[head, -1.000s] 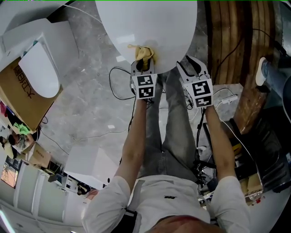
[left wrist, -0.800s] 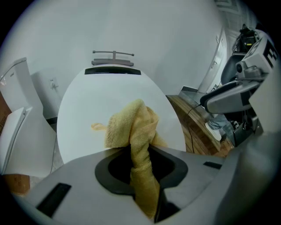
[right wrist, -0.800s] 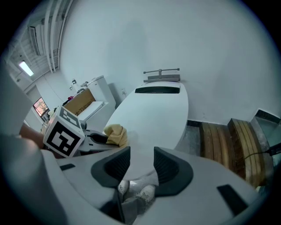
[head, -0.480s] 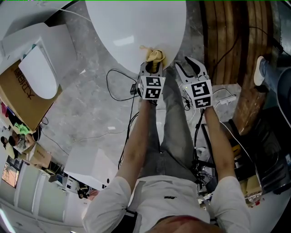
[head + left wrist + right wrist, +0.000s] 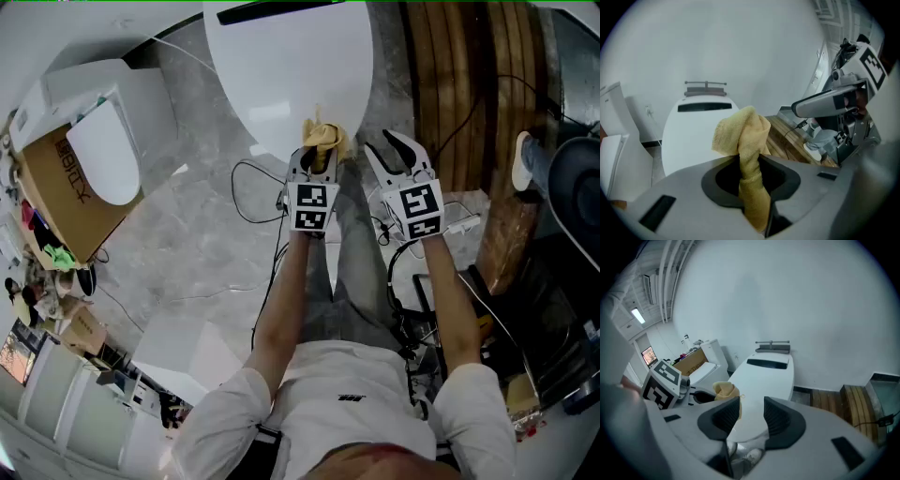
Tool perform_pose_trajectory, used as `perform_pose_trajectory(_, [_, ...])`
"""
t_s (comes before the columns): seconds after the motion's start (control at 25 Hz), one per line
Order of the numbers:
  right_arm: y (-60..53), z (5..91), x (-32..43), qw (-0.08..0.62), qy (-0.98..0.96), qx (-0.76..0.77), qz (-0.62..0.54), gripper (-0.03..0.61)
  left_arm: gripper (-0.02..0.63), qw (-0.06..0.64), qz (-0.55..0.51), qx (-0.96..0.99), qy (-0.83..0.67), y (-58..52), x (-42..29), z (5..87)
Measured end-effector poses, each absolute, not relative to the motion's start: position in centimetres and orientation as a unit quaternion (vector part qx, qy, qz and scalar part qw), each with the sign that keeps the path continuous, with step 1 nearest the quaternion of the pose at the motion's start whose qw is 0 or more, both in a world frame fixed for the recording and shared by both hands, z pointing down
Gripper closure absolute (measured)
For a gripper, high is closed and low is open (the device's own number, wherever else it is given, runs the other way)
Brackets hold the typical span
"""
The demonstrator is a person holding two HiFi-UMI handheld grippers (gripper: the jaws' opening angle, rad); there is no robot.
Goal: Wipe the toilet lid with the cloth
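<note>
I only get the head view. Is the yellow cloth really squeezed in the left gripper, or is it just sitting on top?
Observer: Squeezed. The left gripper view shows the left gripper with its jaws shut on the cloth, which bunches up above them.
Operator: Is the other one holding anything?
Observer: No. In the right gripper view, the right gripper has its jaws apart, with only the toilet lid showing through the gap.

White T-shirt [image 5: 349, 389], grey trousers [image 5: 361, 267]
</note>
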State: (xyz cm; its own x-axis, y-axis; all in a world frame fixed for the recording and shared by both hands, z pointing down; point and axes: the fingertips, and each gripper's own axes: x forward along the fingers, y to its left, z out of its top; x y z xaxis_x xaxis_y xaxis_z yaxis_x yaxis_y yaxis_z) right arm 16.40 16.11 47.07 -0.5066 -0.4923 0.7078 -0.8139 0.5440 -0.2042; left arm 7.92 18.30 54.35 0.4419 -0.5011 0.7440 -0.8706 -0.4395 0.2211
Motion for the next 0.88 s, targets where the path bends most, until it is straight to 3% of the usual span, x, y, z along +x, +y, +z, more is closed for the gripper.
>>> perform_pose_trajectory(0.52, [13.0, 24.4, 15.3, 0.203, -0.872, 0.409, 0.177, 0.402, 0.509, 0.159, 0.217, 0.836, -0.478, 13.2, 6.2, 26.7])
perform_pose_trajectory(0.88, [12.3, 17.2, 16.9, 0.170, -0.890, 0.394, 0.151, 0.403, 0.509, 0.122, 0.196, 0.824, -0.518, 14.1, 6.1, 18.3])
